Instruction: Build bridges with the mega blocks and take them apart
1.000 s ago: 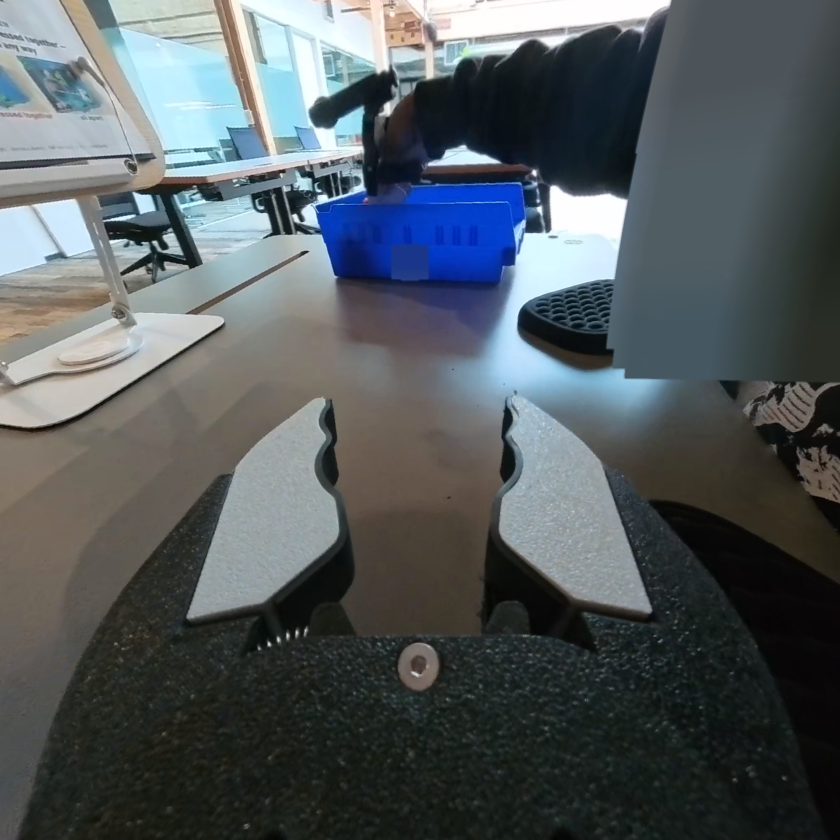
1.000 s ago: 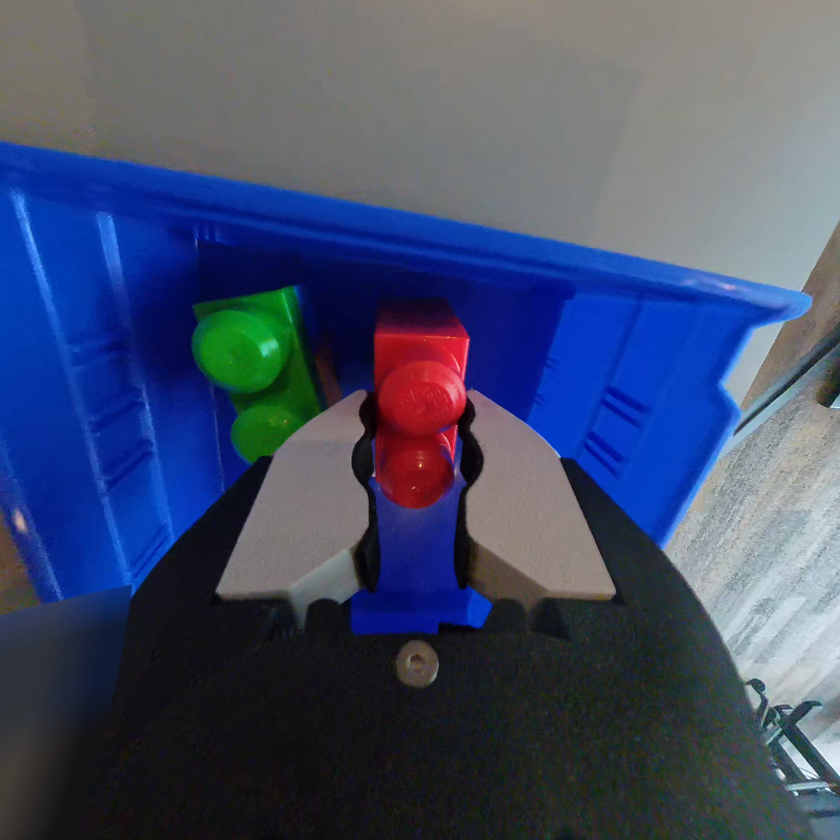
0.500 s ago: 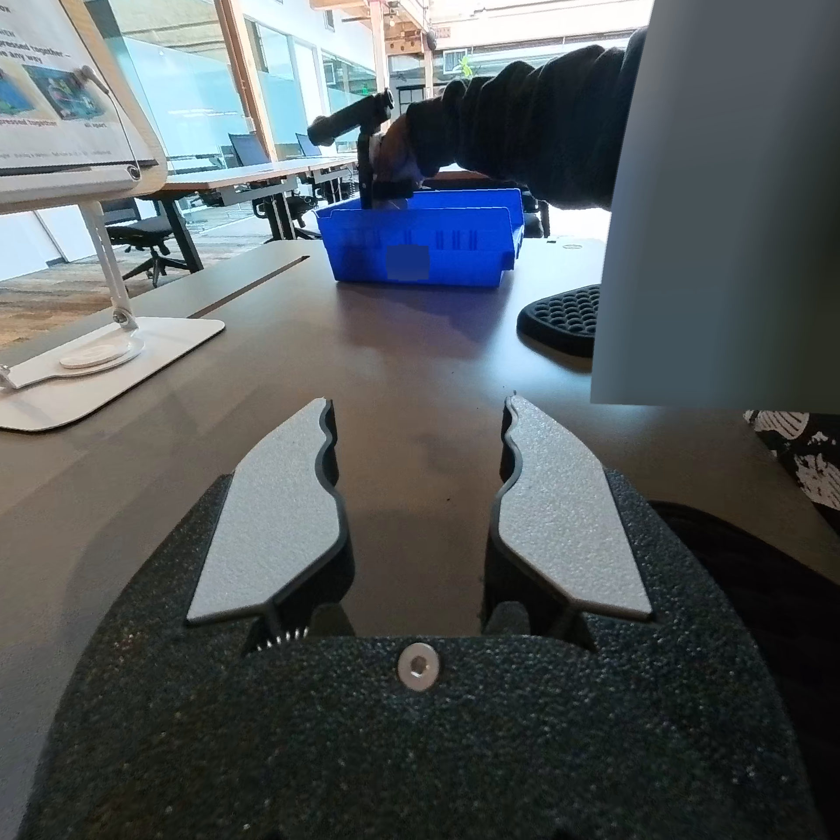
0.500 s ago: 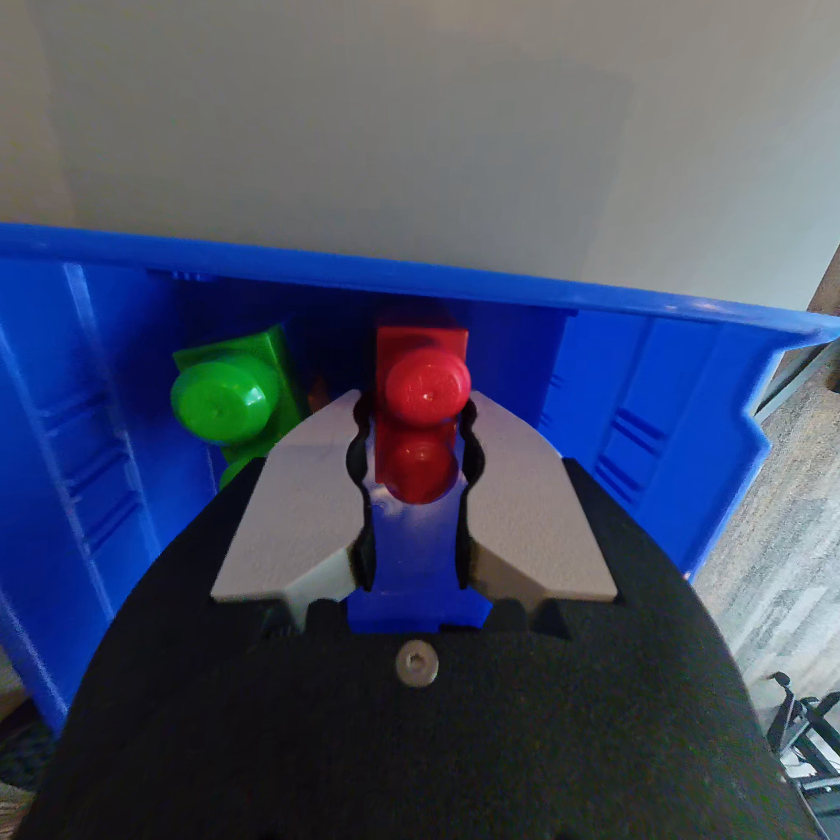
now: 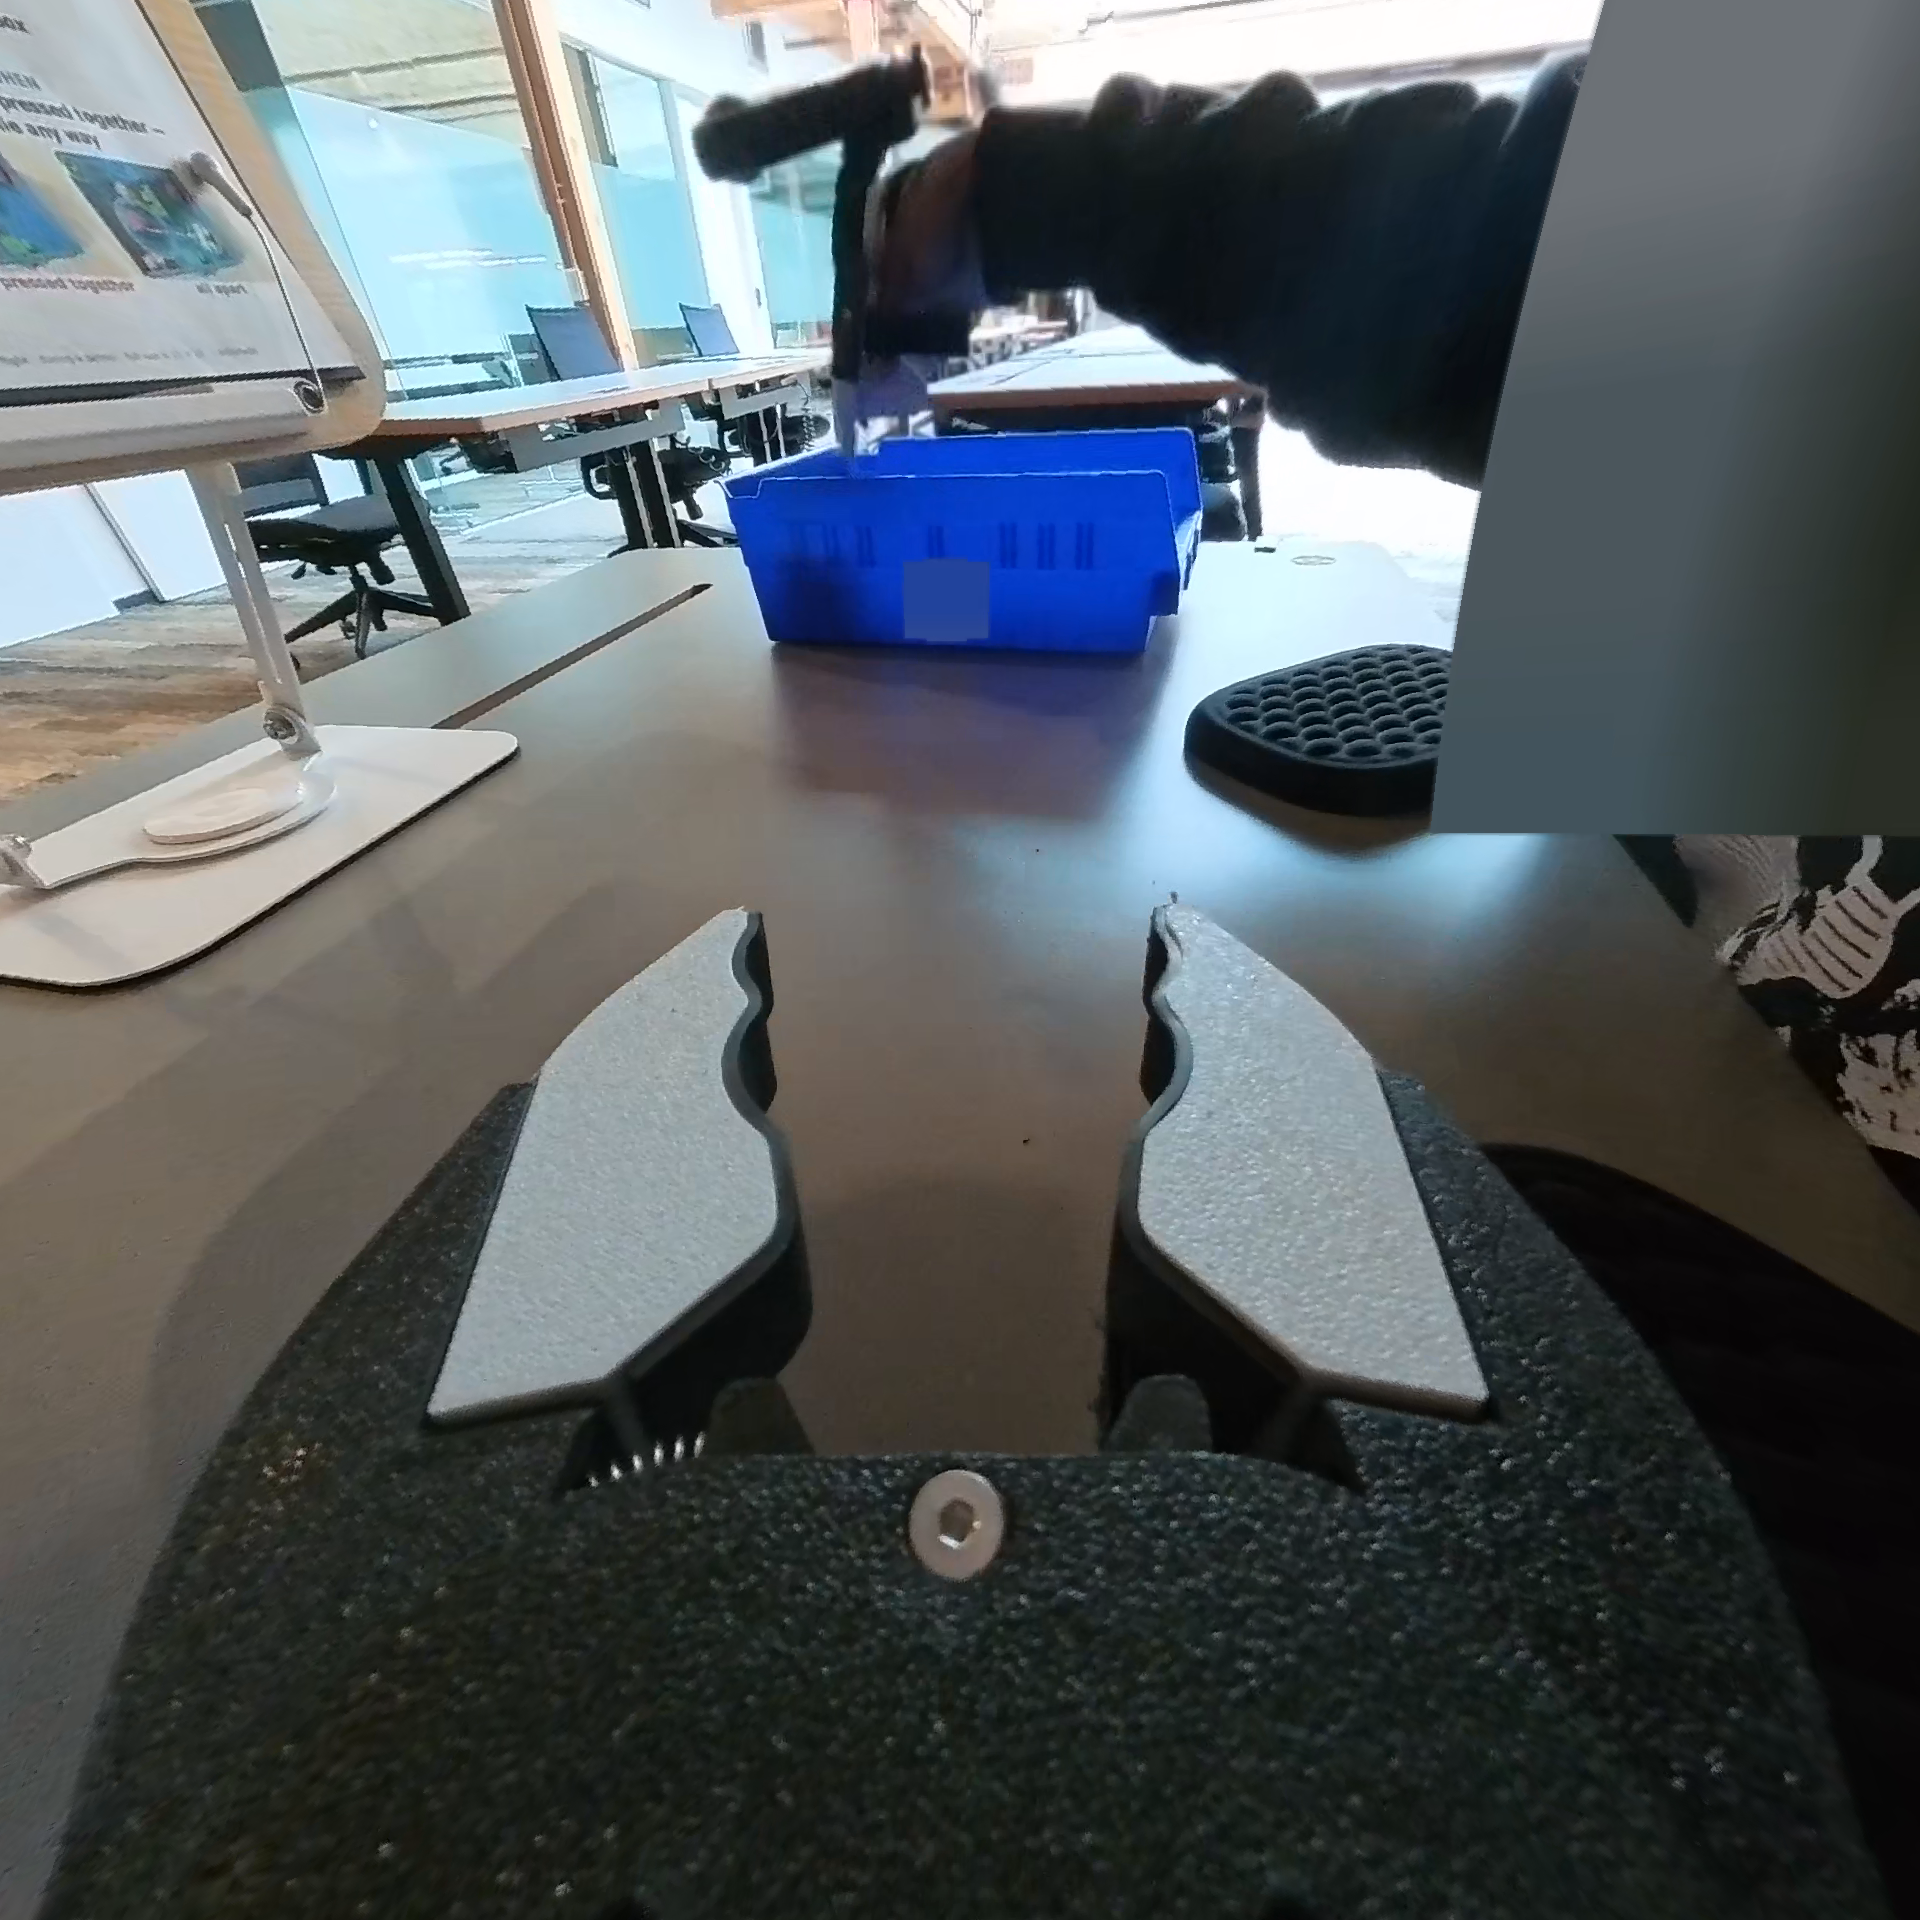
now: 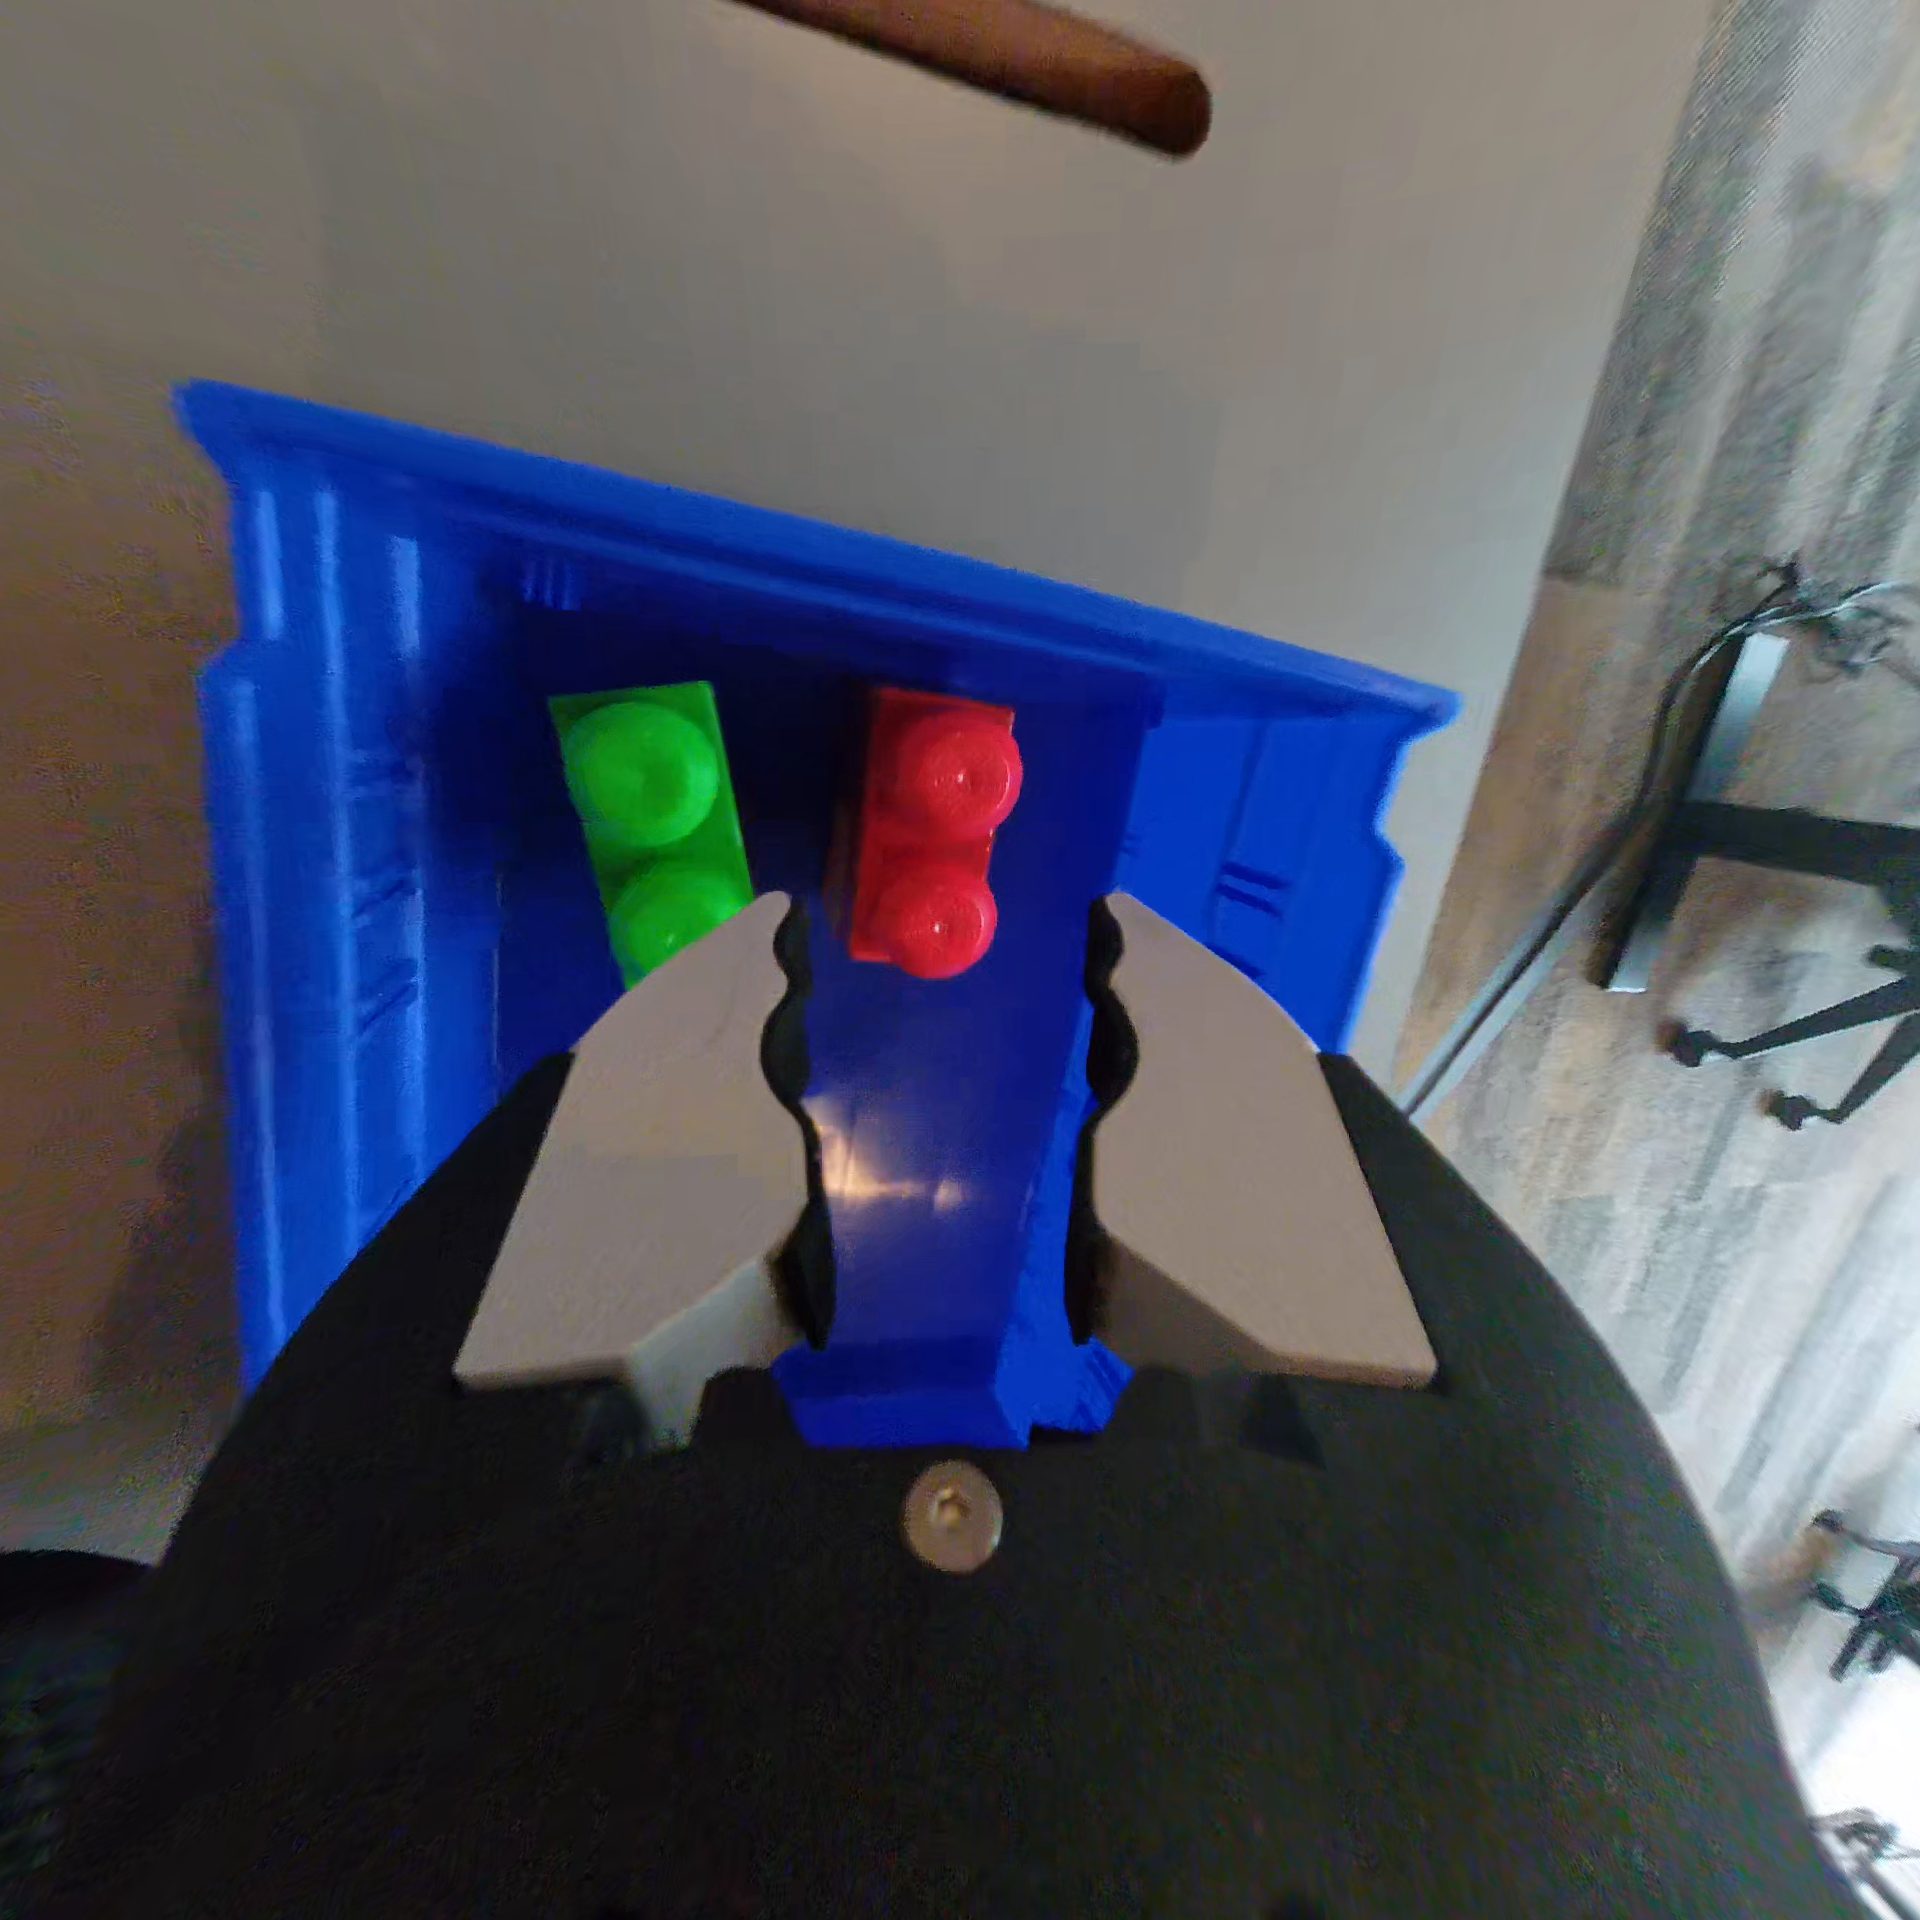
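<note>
**Both grippers empty, two blocks in the blue bin**

Office desks and chairs fill the upper left of the left wrist view, behind a dark brown table point(image 5: 935, 831). A flat grey patch covers the upper right of that frame and hides part of a black honeycomb mat point(image 5: 1330, 717) at centre right. A white stand point(image 5: 239, 810) at left is cut off by the frame edge. The left gripper point(image 5: 956, 966) sits low over the table, jaws spread wide with only bare tabletop between them.

At upper centre stands the blue bin point(image 5: 1039, 499); from this low angle its contents are hidden behind its wall. Above it, blurred, a dark sleeve point(image 5: 1247, 239) reaches in with the right gripper point(image 5: 878, 400).

In the right wrist view the blue bin point(image 6: 312, 935) fills the middle. Inside lie a green block point(image 6: 649, 821), left of centre and partly covered by a fingertip, and a red block point(image 6: 935, 831) beside it at centre, each with two studs. The right gripper point(image 6: 943, 920) is above the bin, jaws parted and holding nothing; the red block lies just beyond the tips. A brown shape point(image 6: 1039, 62) at the top edge is cut off and unclear.
</note>
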A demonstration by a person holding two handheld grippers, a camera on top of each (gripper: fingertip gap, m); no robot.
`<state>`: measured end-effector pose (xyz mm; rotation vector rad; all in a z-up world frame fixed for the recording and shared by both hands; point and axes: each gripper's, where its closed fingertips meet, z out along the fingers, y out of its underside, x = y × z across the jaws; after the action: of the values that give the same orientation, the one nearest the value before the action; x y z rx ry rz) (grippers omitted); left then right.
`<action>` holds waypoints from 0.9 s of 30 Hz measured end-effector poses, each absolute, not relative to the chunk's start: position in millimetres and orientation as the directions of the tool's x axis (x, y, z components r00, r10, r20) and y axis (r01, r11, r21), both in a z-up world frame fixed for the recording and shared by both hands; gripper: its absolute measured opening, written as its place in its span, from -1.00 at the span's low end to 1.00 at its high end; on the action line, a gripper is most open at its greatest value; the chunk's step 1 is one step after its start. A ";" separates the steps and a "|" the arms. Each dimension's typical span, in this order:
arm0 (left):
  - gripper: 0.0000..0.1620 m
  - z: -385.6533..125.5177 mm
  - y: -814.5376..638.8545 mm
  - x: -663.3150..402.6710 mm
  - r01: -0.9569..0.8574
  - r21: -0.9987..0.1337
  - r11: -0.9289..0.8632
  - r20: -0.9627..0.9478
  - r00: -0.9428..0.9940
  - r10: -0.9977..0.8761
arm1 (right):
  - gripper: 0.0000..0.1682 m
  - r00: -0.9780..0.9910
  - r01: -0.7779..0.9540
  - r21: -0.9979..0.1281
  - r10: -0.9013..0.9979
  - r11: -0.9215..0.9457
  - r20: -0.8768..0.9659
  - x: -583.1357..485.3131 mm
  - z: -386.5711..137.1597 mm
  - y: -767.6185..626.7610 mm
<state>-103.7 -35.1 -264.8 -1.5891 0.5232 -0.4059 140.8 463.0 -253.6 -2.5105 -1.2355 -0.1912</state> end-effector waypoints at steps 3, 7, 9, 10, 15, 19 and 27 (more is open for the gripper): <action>-0.15 -264.1 -35.0 -104.7 -0.081 -0.996 -0.043 -0.043 0.831 -0.554 | -0.39 0.517 0.855 -0.190 0.757 -0.483 0.400 138.8 -225.3 446.3; -0.15 -263.8 -35.0 -104.8 -0.077 -0.996 -0.044 -0.040 0.830 -0.556 | -0.39 0.238 0.937 0.068 0.769 -0.342 0.593 131.9 -186.2 393.7; -0.15 -263.8 -35.0 -104.8 -0.078 -0.996 -0.043 -0.041 0.831 -0.555 | -0.40 0.073 0.946 0.194 0.753 -0.260 0.654 117.2 -165.7 361.0; -0.15 -263.7 -35.1 -104.8 -0.078 -0.996 -0.042 -0.042 0.831 -0.555 | -0.41 -0.005 0.943 0.251 0.744 -0.219 0.668 107.4 -157.4 342.9; -0.15 -264.1 -35.9 -103.3 -0.091 -0.995 -0.036 -0.056 0.829 -0.557 | -0.45 -0.370 0.861 0.505 0.604 -0.061 0.705 59.2 -118.5 245.3; -0.15 -263.0 -36.1 -104.3 -0.080 -0.996 -0.034 -0.047 0.829 -0.557 | -0.50 -0.548 0.813 0.576 0.434 0.078 0.715 13.5 -94.3 152.9; -0.16 -263.4 -37.2 -102.2 -0.089 -0.996 -0.030 -0.057 0.824 -0.563 | -0.65 -0.669 0.728 0.613 0.120 0.306 0.734 -71.2 -63.1 17.8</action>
<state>-102.2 -37.2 -263.4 -1.5738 0.5325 -0.4099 -71.2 17.8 -63.1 -0.7496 -2.0045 -1.3771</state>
